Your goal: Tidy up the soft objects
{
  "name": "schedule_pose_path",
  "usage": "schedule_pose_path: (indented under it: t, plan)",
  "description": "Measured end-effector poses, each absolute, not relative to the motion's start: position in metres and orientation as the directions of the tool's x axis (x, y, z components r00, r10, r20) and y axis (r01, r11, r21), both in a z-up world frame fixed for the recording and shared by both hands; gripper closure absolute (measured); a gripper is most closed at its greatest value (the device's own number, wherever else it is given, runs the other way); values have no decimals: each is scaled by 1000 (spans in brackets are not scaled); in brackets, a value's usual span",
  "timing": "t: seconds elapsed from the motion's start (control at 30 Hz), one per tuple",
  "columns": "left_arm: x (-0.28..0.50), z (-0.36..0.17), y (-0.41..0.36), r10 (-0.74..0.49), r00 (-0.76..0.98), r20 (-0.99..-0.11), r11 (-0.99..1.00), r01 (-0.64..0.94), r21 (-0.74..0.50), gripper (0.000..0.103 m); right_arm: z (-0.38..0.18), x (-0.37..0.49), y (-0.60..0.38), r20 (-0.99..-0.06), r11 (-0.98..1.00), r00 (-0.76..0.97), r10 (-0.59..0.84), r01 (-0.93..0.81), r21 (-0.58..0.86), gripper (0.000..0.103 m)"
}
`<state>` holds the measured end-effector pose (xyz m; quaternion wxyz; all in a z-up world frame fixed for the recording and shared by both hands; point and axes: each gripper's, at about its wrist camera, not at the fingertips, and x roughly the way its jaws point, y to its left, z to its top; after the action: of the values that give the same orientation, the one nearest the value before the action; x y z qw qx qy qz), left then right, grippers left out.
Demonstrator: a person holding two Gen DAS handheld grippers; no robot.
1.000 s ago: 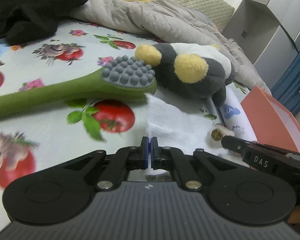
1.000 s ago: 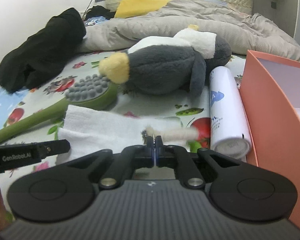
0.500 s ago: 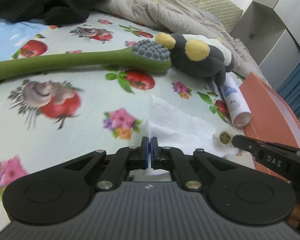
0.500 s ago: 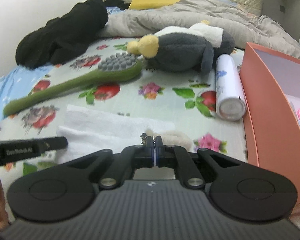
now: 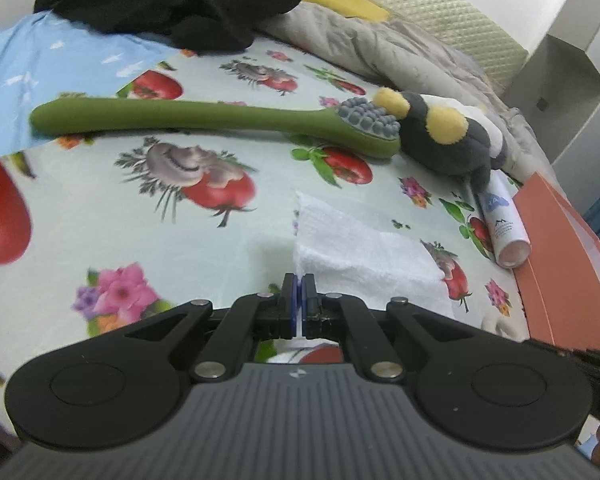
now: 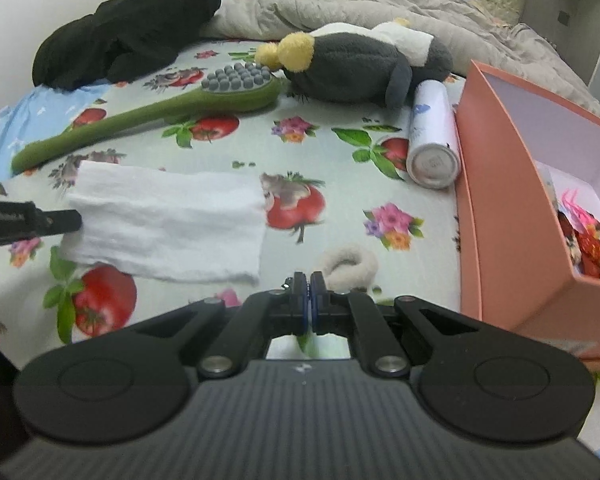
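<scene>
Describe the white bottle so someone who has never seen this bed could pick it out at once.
Find the open salmon-pink box on the fruit-print sheet. The white bottle lies on its side along the box's outer wall, below the grey plush toy. It is the only hard cylinder there.

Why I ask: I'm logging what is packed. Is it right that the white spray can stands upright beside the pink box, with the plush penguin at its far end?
Not quite. The white spray can lies on its side, not upright, as the right wrist view shows. It is beside the pink box, with the plush penguin at its far end.
</scene>
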<state>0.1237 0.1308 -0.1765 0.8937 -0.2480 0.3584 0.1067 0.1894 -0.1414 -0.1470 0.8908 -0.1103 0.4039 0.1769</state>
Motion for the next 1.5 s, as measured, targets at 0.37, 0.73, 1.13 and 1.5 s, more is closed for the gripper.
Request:
schedule_pose_path:
  t: [0.37,0.73,1.13,1.5]
  plan:
    - [100,-181,91,-116,656,-746,868,-298,-397,100,-151,162,-168,-783,939,598,173,-339,-51,98]
    - [90,-181,53,-227,600,-767,909,-152,-387,95,-154,150,-195,-777,979,616,133,-206,5,92]
    - [79,-170,42,-190,601,-776,965,-32,-261,41,-174,165,-187,-756,981,645,118,-196,-14,49]
    - [105,-162,33,-125,637,-761,990,33,-135,32,-182,172,-186,-757,975,642,125,-220,-26,80]
